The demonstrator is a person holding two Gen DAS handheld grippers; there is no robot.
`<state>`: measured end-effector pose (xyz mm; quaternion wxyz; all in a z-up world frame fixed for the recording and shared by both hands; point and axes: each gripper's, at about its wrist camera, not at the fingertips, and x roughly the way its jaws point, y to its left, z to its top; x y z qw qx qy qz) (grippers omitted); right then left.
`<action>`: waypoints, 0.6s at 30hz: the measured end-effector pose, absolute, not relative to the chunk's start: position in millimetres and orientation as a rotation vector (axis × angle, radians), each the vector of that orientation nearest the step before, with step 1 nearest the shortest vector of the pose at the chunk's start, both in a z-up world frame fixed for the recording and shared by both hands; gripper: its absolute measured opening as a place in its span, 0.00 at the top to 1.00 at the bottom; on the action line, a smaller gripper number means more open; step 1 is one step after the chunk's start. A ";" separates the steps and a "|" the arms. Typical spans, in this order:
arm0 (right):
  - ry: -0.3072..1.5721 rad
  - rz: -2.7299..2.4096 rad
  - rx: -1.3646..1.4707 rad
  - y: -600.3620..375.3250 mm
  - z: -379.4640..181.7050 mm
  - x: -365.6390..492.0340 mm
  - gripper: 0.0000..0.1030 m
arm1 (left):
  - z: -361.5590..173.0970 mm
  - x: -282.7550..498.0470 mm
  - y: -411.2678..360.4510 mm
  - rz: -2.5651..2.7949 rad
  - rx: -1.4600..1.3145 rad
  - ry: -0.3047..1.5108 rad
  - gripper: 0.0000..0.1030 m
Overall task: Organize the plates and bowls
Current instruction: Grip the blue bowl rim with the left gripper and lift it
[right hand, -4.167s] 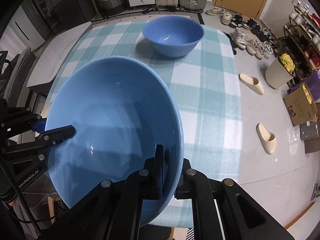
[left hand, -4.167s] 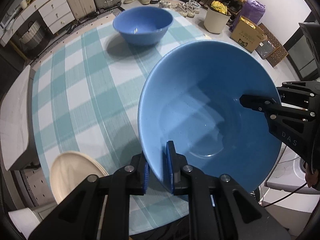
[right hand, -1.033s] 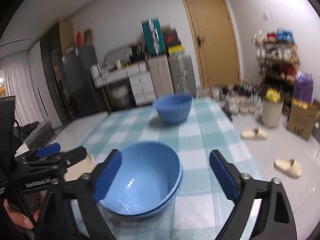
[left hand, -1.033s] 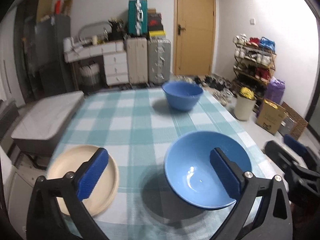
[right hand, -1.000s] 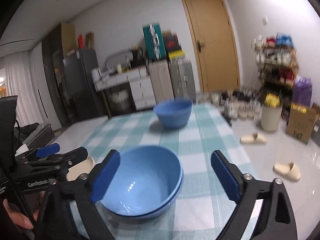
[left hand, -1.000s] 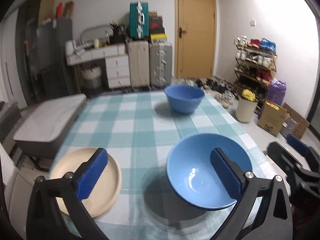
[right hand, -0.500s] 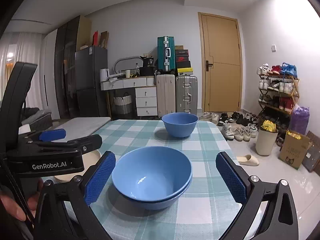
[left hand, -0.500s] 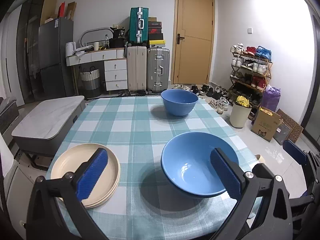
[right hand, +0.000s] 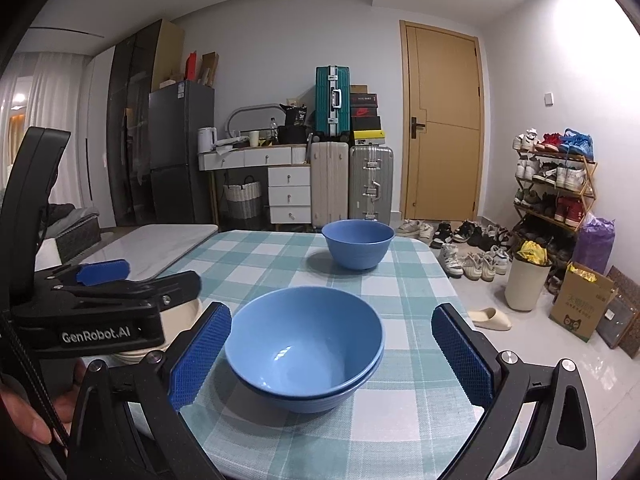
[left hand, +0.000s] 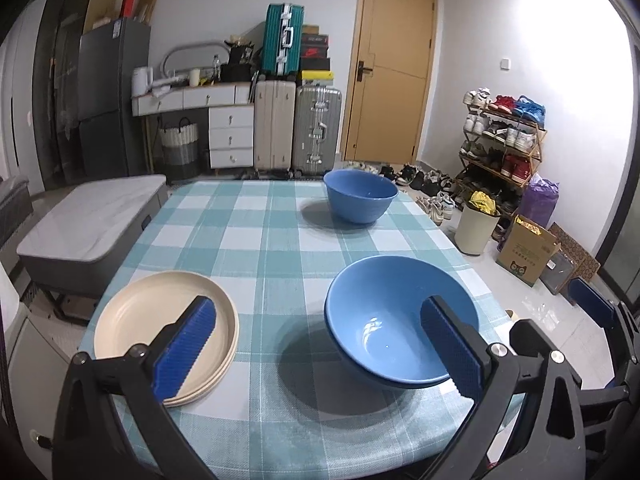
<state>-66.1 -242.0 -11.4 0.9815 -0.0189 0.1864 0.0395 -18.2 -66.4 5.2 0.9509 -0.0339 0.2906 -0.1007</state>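
Note:
Two blue bowls sit nested as a stack [left hand: 396, 332] on the near right of the checked table [left hand: 256, 240]; the stack also shows in the right wrist view [right hand: 308, 348]. A third blue bowl [left hand: 360, 196] stands alone at the far side, also in the right wrist view [right hand: 358, 242]. A stack of cream plates [left hand: 160, 324] lies at the near left. My left gripper [left hand: 320, 348] is open and empty, held back above the near edge. My right gripper [right hand: 330, 360] is open and empty in front of the bowl stack. The left gripper's body [right hand: 100, 308] shows at the left there.
A grey marble-topped bench [left hand: 88, 224] stands left of the table. Suitcases [left hand: 298, 128], drawers and a fridge line the back wall. A shoe rack [left hand: 504, 140], bin [left hand: 478, 228], cardboard box [left hand: 524, 252] and slippers [right hand: 490, 318] are on the floor to the right.
Both grippers let go of the blue bowl they held, which now rests nested on the near bowl. Both have opened wide, pulled back and levelled out over the last second.

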 end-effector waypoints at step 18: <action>0.313 0.186 -0.059 -280.6 107.5 34.6 0.01 | 56.4 129.9 -42.8 -0.255 -0.035 0.696 0.00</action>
